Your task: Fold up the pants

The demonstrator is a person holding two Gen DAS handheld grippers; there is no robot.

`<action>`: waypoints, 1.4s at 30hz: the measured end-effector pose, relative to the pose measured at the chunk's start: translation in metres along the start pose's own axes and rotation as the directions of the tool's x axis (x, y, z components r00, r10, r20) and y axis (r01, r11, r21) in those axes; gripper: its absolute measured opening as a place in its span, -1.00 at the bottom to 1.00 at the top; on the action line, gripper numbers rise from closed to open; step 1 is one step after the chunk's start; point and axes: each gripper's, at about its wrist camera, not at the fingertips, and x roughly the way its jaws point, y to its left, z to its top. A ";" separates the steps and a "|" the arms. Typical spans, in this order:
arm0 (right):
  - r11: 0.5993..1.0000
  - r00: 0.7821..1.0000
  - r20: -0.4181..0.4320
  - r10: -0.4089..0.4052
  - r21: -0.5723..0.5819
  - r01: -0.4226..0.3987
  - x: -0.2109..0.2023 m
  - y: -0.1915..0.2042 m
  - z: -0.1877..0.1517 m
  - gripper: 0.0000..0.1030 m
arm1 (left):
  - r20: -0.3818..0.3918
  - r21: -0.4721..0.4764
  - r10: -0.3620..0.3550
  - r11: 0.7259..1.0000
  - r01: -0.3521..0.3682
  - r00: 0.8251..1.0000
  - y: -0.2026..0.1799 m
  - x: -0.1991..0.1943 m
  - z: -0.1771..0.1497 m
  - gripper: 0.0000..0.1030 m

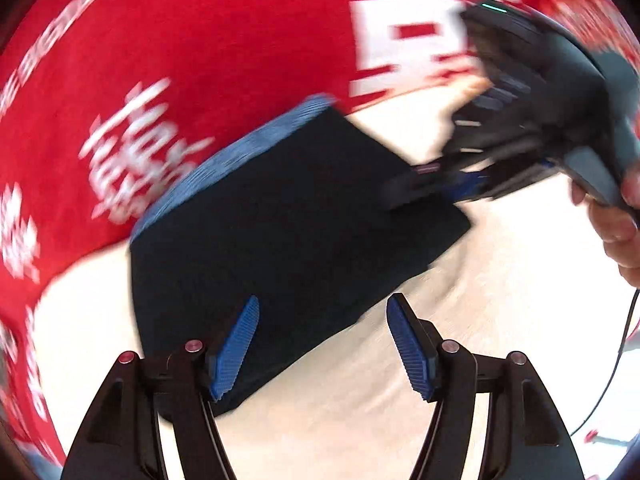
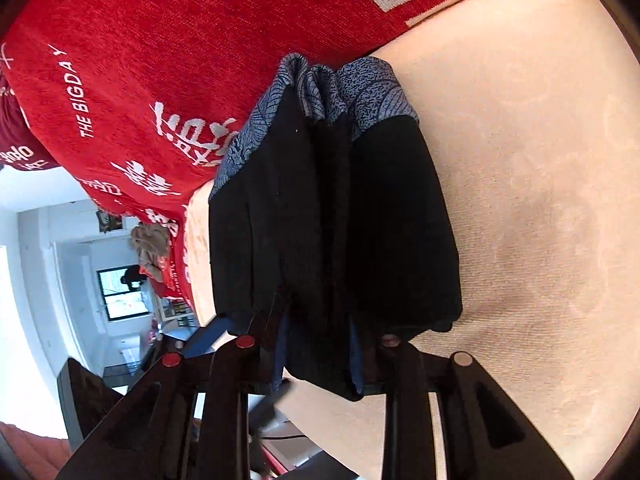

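A folded pair of black pants (image 1: 276, 240) with a blue patterned waistband (image 1: 240, 148) lies on a cream-coloured surface (image 1: 500, 300). A red blanket (image 1: 180, 40) with white lettering borders it from the nine to the twelve o'clock side of the left wrist view.

In that view, the left gripper (image 1: 322, 344) sits at six o'clock. Its blue ribbed pads (image 1: 236, 352) stand apart and released. One pad overlaps the near corner of the pants; the other is over the bare cream surface, and nothing is pinched between them.

At two o'clock in the same view, the right gripper (image 1: 424, 184) reaches in, blurred, with a hand (image 1: 612, 216) around its handle at three o'clock. Its tip meets the far edge of the folded pants.

In the right wrist view, the pants (image 2: 332, 220) fill the centre as a thick bundle, with the waistband (image 2: 344, 92) at twelve o'clock. The right gripper (image 2: 318, 356) at six o'clock has the near end of the bundle between its dark fingers (image 2: 276, 344), which grasp the folded cloth. A room with a window (image 2: 120, 292) shows at nine o'clock.
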 end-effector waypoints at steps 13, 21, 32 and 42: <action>0.955 0.963 0.024 -0.269 -0.122 0.270 -0.009 0.031 -0.002 -0.38 | -0.093 -0.395 0.000 0.918 -0.037 0.996 0.118 0.014 -0.033 0.74; 0.863 0.882 0.195 -0.430 -0.198 0.465 -0.034 0.067 -0.008 -0.38 | -0.159 -0.477 -0.080 0.879 -0.005 0.984 0.147 0.039 -0.044 0.74; 0.952 0.950 0.068 -0.304 0.033 0.303 -0.013 0.024 -0.054 0.21 | -0.155 -0.477 -0.131 0.878 0.042 0.979 0.139 0.046 -0.040 0.74; 0.920 0.919 0.131 -0.373 -0.074 0.384 -0.006 0.043 -0.038 -0.49 | -0.179 -0.442 -0.082 0.897 -0.006 0.980 0.144 0.043 -0.042 0.74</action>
